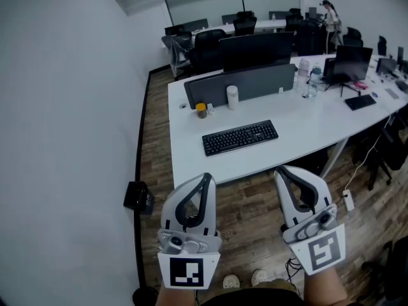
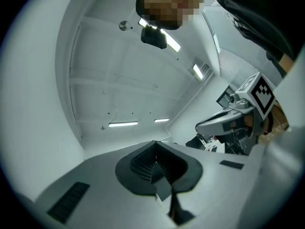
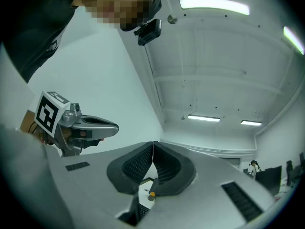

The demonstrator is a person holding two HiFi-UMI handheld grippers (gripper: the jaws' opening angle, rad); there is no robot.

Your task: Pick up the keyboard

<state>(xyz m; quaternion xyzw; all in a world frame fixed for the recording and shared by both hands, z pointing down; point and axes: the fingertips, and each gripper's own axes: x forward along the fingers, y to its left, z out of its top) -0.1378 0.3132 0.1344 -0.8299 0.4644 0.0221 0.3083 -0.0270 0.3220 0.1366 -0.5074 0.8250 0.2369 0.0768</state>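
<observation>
Shows a black keyboard (image 1: 240, 137) lying flat on a white desk (image 1: 299, 123), toward 12 o'clock, well apart from both grippers. Shows the left gripper (image 1: 207, 177) at 7 o'clock and the right gripper (image 1: 280, 169) at 5 o'clock, each clenched on nothing, over a wood floor (image 1: 255, 215).

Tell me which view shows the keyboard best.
The head view: the whole keyboard lies on the white desk. The left gripper view shows none of it; the right gripper view at most a sliver.

An office: long white desks (image 1: 293, 129), monitors (image 1: 256, 51), swivel chairs (image 1: 208, 45).
</observation>
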